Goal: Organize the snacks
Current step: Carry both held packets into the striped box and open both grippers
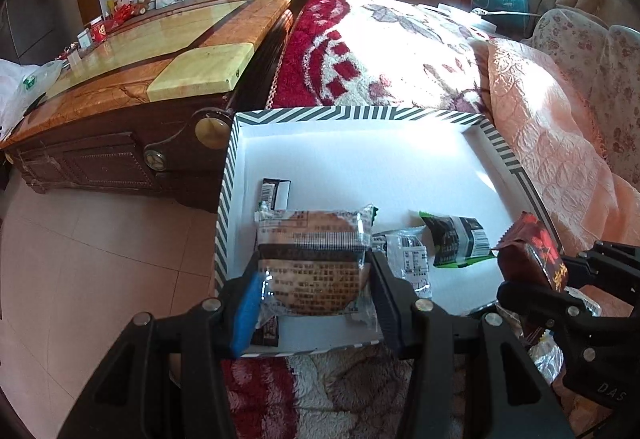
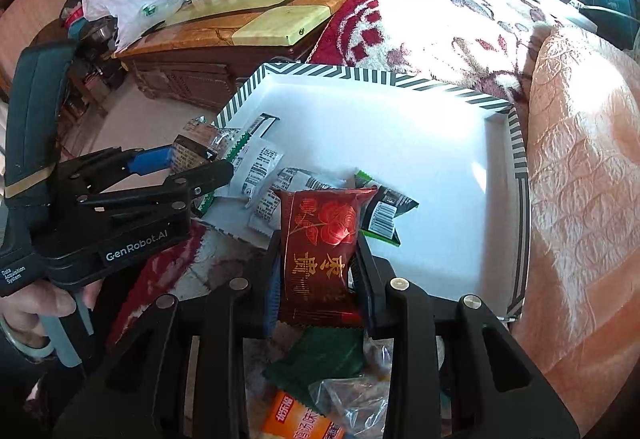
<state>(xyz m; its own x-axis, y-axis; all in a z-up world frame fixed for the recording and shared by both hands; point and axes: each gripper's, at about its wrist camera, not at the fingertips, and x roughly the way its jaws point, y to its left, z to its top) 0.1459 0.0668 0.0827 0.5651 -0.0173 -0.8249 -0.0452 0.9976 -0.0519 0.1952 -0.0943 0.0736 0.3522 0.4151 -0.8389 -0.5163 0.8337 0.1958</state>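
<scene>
Left gripper (image 1: 312,279): jaws clamped on a clear-wrapped round cake (image 1: 314,263), held over the near left part of the striped box (image 1: 360,113).
Right gripper (image 2: 316,271): jaws pinching a red rose-printed packet (image 2: 320,239), above the box's near edge.
Inside box: a green-black packet (image 1: 456,241) and a white packet (image 2: 256,167).
Box: rests on a patterned blanket (image 1: 380,39).

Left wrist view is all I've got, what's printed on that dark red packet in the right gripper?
Observer: The red packet shows a red-gold rose above gold characters.
Operator: Anything below the right gripper?
Observer: Yes, loose snacks lie beneath the right gripper: a dark green wrapper and an orange packet.
Operator: Can you see who holds the left gripper?
Observer: A hand grips the handle of the left gripper, which holds a biscuit pack.
</scene>
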